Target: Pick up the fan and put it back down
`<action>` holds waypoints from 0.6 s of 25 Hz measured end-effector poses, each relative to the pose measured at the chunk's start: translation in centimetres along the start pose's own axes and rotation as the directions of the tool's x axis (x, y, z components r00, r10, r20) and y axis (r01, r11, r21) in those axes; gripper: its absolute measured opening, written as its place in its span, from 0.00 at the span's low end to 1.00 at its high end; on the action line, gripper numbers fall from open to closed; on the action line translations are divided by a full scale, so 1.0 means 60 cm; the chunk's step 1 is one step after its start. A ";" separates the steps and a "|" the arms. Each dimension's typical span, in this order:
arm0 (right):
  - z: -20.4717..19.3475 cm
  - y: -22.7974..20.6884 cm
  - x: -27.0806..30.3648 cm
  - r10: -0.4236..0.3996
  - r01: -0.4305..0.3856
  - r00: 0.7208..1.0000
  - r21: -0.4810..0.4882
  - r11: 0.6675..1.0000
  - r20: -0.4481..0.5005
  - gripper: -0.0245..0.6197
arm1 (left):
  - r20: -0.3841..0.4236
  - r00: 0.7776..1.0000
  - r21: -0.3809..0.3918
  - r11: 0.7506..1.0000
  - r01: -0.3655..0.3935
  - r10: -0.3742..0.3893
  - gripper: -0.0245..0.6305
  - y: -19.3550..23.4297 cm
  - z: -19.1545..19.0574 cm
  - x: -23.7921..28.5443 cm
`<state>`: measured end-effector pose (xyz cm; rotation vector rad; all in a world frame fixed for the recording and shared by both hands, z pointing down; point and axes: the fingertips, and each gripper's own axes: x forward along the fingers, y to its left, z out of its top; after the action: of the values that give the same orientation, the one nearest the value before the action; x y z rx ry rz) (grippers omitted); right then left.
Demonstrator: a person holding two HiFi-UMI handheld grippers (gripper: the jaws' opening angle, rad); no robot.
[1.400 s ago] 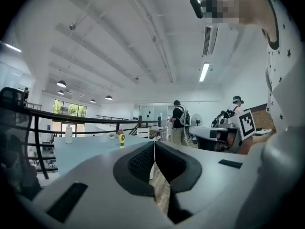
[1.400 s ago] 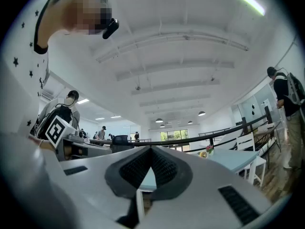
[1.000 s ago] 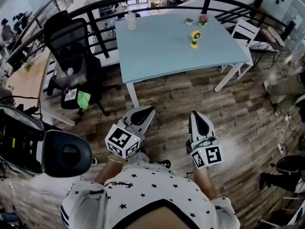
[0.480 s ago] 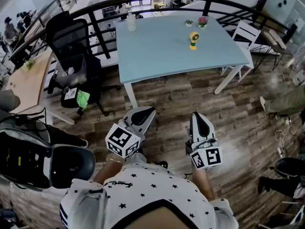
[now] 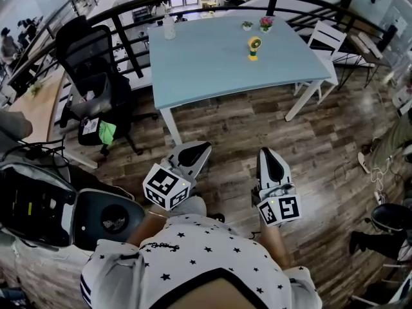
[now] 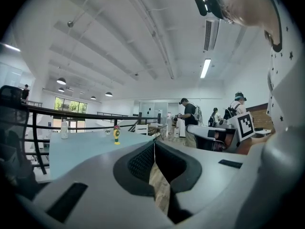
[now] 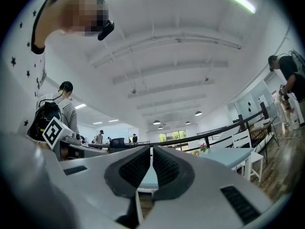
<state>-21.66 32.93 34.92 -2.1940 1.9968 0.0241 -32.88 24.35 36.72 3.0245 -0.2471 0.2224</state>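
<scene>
Fan (image 5: 255, 47) sits untouched. Nearest me, the left tongs (image 5: 192, 153) and right tongs (image 5: 270, 164) hang side by side above the wood floor (image 5: 244, 127), each pair closed tight on nothing (tips meet in both gripper views). Beyond stands the pale blue desk (image 5: 206, 66), well apart. The yellow-and-green fan stands upright on its far right part, near two small potted plants (image 5: 265, 23).

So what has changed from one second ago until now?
Only the view shifted: the table and fan sit slightly further left in the head view. Nothing was gripped or released. The left gripper and right gripper stay shut and empty; the fan stays on the table.
</scene>
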 end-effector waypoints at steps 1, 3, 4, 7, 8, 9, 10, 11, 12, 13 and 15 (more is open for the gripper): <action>-0.003 -0.004 -0.005 -0.006 0.006 1.000 0.002 1.000 -0.006 0.05 | -0.004 1.000 -0.004 1.000 0.009 -0.009 0.08 -0.005 -0.004 0.005; -0.010 -0.015 -0.015 -0.025 0.025 1.000 0.007 1.000 -0.019 0.06 | -0.011 0.999 -0.013 0.999 0.031 -0.032 0.08 -0.013 -0.011 0.019; -0.012 -0.021 -0.018 -0.037 0.037 0.999 0.009 0.999 -0.025 0.08 | -0.014 0.999 -0.018 0.999 0.045 -0.045 0.08 -0.017 -0.014 0.028; -0.015 -0.046 -0.021 -0.077 0.077 0.996 0.004 0.997 -0.039 0.11 | -0.015 0.995 -0.029 0.995 0.097 -0.098 0.08 -0.023 -0.017 0.063; -0.014 -0.056 -0.019 -0.090 0.089 0.995 -0.004 0.996 -0.040 0.11 | -0.013 0.993 -0.029 0.993 0.118 -0.118 0.08 -0.025 -0.016 0.077; -0.012 -0.066 -0.017 -0.102 0.102 0.994 -0.012 0.995 -0.041 0.12 | -0.010 0.990 -0.028 0.990 0.138 -0.138 0.08 -0.026 -0.015 0.091; -0.012 -0.076 -0.014 -0.115 0.115 0.992 -0.020 0.993 -0.041 0.12 | -0.007 0.988 -0.027 0.987 0.156 -0.157 0.08 -0.026 -0.014 0.105; -0.012 -0.085 -0.011 -0.128 0.127 0.991 -0.026 0.992 -0.041 0.13 | -0.003 0.985 -0.026 0.985 0.173 -0.173 0.08 -0.026 -0.013 0.118; -0.013 -0.094 -0.008 -0.140 0.138 0.989 -0.032 0.990 -0.042 0.14 | 0.002 0.982 -0.026 0.982 0.187 -0.187 0.08 -0.025 -0.013 0.130; -0.013 -0.103 -0.005 -0.150 0.148 0.988 -0.037 0.988 -0.044 0.14 | 0.007 0.980 -0.025 0.980 0.199 -0.199 0.08 -0.023 -0.012 0.143; -0.014 -0.121 0.005 -0.164 0.162 0.985 -0.044 0.986 -0.047 0.15 | 0.012 0.976 -0.025 0.976 0.216 -0.216 0.08 -0.017 -0.008 0.165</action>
<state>-14.52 33.16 36.54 -2.3990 1.8499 -0.0136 -23.09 23.88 38.63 2.9955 0.0788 0.1854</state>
